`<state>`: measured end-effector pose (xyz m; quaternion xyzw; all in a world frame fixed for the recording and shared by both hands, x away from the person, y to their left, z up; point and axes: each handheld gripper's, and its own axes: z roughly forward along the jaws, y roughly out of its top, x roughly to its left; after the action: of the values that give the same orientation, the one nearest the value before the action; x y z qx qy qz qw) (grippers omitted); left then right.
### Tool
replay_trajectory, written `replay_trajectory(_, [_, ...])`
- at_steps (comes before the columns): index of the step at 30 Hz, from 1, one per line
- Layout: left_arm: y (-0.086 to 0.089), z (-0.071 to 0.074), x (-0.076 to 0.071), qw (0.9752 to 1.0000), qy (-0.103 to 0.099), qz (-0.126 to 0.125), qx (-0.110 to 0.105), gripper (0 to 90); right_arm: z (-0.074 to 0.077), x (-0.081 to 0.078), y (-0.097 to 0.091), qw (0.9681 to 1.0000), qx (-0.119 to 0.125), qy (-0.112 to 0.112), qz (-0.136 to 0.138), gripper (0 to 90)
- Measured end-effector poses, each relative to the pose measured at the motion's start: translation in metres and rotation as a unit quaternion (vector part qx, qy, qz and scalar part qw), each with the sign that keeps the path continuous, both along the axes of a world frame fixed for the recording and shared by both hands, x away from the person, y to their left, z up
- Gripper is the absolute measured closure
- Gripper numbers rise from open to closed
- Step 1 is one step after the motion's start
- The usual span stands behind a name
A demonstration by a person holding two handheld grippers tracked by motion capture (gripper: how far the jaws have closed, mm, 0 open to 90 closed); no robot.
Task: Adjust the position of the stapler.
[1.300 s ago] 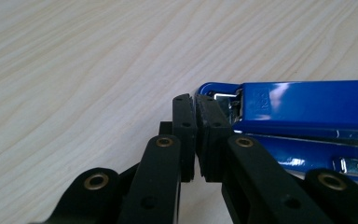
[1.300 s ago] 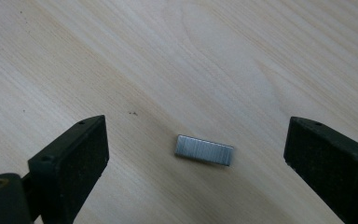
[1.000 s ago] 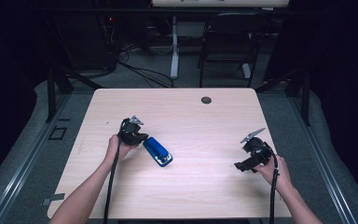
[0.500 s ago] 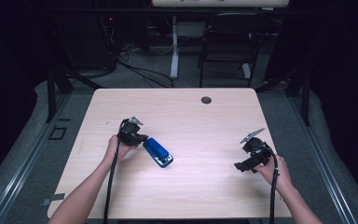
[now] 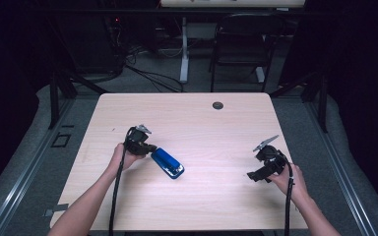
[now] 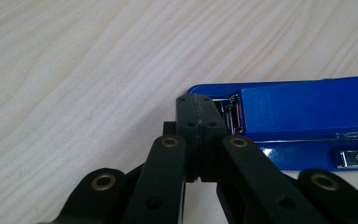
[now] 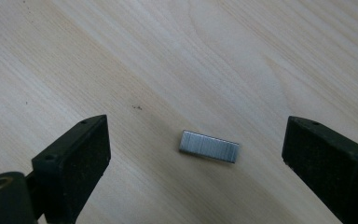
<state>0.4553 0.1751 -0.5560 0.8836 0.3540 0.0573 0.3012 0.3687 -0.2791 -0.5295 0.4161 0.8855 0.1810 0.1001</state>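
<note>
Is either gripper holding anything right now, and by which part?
Neither. The left gripper is shut, tips against the hinge end of the blue stapler. The right gripper stands open around the staple strip, not touching it.

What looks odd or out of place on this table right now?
A loose strip of staples lies bare on the table, outside the blue stapler and between the open right gripper jaws. The stapler lies askew by the shut left gripper.

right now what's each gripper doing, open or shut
Left gripper: shut, jaws pressed together, tips at the blue stapler's hinge end.
Right gripper: open, holding nothing, a strip of staples on the table between its jaws.
</note>
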Motion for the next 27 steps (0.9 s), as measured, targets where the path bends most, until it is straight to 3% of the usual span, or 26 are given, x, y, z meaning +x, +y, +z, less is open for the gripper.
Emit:
replay_trajectory(3, [0.0, 0.0, -0.002, 1.0, 0.004, -0.004, 0.0, 90.0, -0.001, -0.001, 0.0, 1.0, 0.007, -0.002, -0.001, 7.4])
replay_trajectory(19, [0.0, 0.003, -0.01, 0.9994, 0.024, -0.024, 0.008, 90.0, -0.001, -0.002, 0.002, 1.0, -0.002, -0.005, 0.003, 7.4])
replay_trajectory(27, [0.0, 0.004, -0.016, 0.9991, 0.025, -0.032, 0.012, 90.0, 0.0, -0.002, 0.001, 1.0, -0.005, -0.001, 0.004, 7.6])
